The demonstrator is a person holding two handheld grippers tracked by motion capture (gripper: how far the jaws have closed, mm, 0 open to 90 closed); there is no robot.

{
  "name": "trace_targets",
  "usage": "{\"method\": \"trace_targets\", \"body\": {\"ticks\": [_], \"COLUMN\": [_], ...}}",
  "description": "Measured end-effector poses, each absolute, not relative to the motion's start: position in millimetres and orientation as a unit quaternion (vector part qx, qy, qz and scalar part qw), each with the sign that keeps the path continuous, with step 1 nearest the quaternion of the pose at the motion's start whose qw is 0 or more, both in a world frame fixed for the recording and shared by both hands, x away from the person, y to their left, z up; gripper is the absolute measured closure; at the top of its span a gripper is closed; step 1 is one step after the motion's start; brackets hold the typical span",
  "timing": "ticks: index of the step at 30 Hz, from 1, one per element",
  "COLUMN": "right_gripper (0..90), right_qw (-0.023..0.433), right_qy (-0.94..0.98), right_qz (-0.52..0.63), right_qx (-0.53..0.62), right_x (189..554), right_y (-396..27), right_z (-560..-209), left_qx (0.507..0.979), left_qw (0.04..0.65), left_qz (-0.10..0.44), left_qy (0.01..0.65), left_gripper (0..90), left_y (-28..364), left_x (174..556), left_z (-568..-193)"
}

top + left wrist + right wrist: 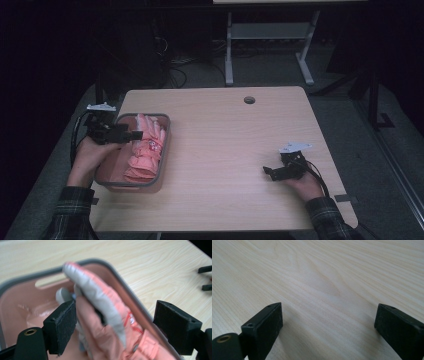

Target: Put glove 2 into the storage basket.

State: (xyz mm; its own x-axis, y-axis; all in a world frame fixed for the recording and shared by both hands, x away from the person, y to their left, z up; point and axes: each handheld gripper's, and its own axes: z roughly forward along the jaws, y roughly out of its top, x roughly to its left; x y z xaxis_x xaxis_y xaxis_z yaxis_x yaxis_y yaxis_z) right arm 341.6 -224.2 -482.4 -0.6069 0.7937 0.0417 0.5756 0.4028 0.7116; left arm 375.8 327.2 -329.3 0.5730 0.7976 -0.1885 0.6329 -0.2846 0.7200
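At the left end of the pale wooden table (235, 150), a shallow pink plastic bin with a grey rim (165, 145) sits close to the near-left corner, its long axis running from me toward the far edge. Inside it lies a crumpled salmon-pink garment with a grey lining (146, 150), stretched along that same line, one end up near the bin's far wall and the other bunched toward the near wall.

My left gripper (134, 135) reaches over the bin's left rim and points across it toward the right. Its jaws stand wide apart with a fold of the garment (105, 315) rising between them; the left pad (62, 327) is touching the cloth, while the other pad sits outside the bin's right rim, so nothing is clamped. My left hand (90, 155) holds it from just outside the bin, forearm in a plaid sleeve (70, 215) coming up from the near edge.

Well to the right of the bin, my right gripper (267, 171) rests low over bare wood, pointing left toward the bin, jaws spread and empty, my right hand (302, 186) behind it.
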Motion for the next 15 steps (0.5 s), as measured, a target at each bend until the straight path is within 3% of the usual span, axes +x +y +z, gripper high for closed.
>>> {"method": "trace_targets", "body": {"ticks": [15], "right_gripper": [7.5], "right_qw": [0.154], "right_qy": [0.823], "right_qz": [0.355], "right_qx": [0.416], "right_x": [342], "right_y": [-224], "right_z": [-482], "left_qx": [0.81], "left_qw": [0.429], "left_qz": [0.111], "left_qy": [0.384], "left_gripper": [18.0], "left_y": [275], "left_x": [368], "left_z": [-303]}}
